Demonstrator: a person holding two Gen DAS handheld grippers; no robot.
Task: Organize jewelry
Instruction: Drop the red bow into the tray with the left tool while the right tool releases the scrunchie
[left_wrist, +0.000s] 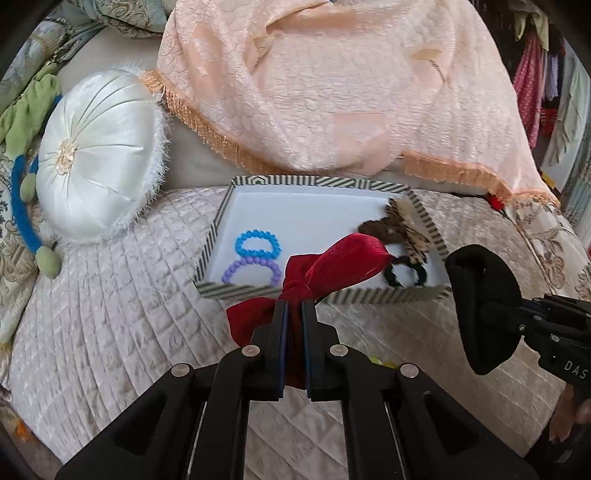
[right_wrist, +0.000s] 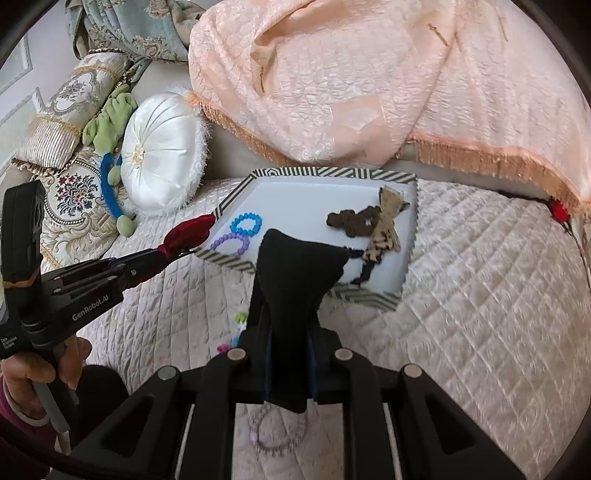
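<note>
A striped-rim white tray (left_wrist: 317, 181) (right_wrist: 332, 173) lies on the quilted bed. In it lie a blue bead bracelet (left_wrist: 257, 244) (right_wrist: 246, 224), a purple bead bracelet (left_wrist: 252, 270) (right_wrist: 229, 243), a brown scrunchie (right_wrist: 351, 221), a leopard bow (left_wrist: 404, 230) (right_wrist: 386, 225) and a black scrunchie (left_wrist: 406, 275). My left gripper (left_wrist: 293, 308) is shut on a red bow (left_wrist: 332, 269) (right_wrist: 188, 232) at the tray's near rim. My right gripper (right_wrist: 290, 332) is shut on a black bow (right_wrist: 295, 273) (left_wrist: 480, 306), held above the tray's near edge.
A white round cushion (left_wrist: 96, 155) (right_wrist: 162, 151) lies left of the tray. A peach fringed cloth (left_wrist: 332, 81) is draped behind it. A pale bead bracelet (right_wrist: 277, 432) and small colourful pieces (right_wrist: 236, 332) lie on the quilt near me. Patterned pillows (right_wrist: 74, 192) are at the left.
</note>
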